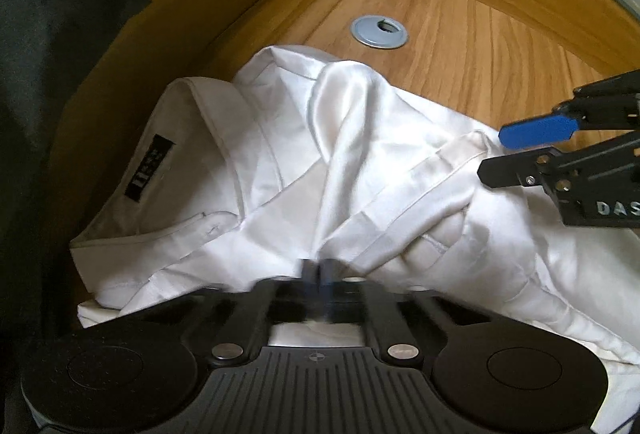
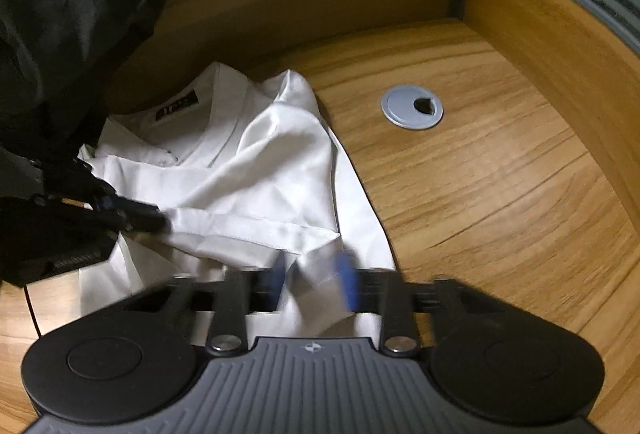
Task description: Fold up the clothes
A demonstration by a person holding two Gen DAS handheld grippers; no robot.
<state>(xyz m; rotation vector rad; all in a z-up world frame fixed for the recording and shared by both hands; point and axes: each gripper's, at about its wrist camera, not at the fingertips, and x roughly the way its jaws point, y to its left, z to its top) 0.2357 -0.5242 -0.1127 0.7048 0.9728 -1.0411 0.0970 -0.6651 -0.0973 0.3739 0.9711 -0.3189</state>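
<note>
One white shirt (image 1: 280,162) lies bunched near the desk's (image 1: 460,34) back left corner | left gripper (image 1: 318,270) pinches a fold, jaws pressed together | right gripper (image 2: 312,274) spread around a hem | pull gently, keep edges lined up.

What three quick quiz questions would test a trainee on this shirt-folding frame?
1. True or false: the left gripper is shut on the white shirt.
2. How do the right gripper's jaws stand? A) shut tight B) apart, with cloth between them C) out of view
3. What round thing sits in the wooden desk beyond the shirt?

Key: 1 true; 2 B; 3 the grey cable grommet.
</note>
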